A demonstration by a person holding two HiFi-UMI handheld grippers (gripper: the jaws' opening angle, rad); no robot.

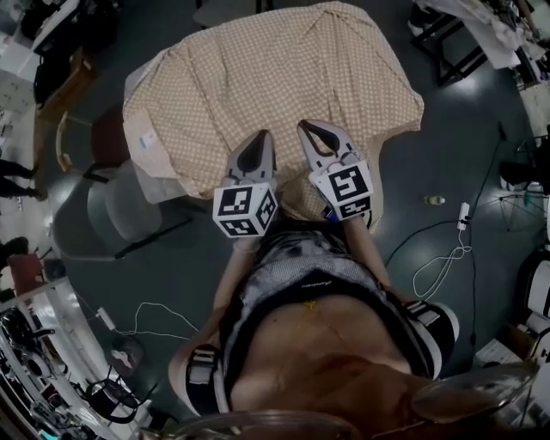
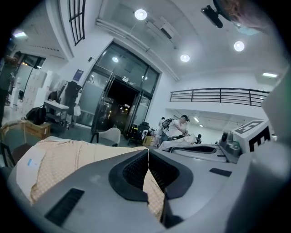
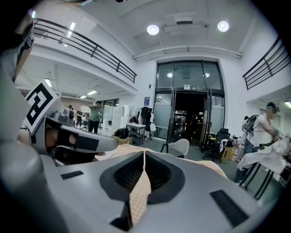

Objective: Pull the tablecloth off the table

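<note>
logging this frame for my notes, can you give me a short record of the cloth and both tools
cloth: tan, checked, spread out and rumpled, near edge pinched by both tools
left tool: shut on cloth
right tool: shut on cloth
tools: side by side, pointing away from the person
chair: grey, left of cloth

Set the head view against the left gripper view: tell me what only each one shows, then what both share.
Only the head view: the whole outline of the checked tablecloth, the person's torso, a grey chair and floor cables.
Only the left gripper view: cloth pinched between the shut jaws of the left claw, plus glass doors, ceiling lights and a railing.
Both: the tablecloth, the left claw and the right claw beside it.
</note>
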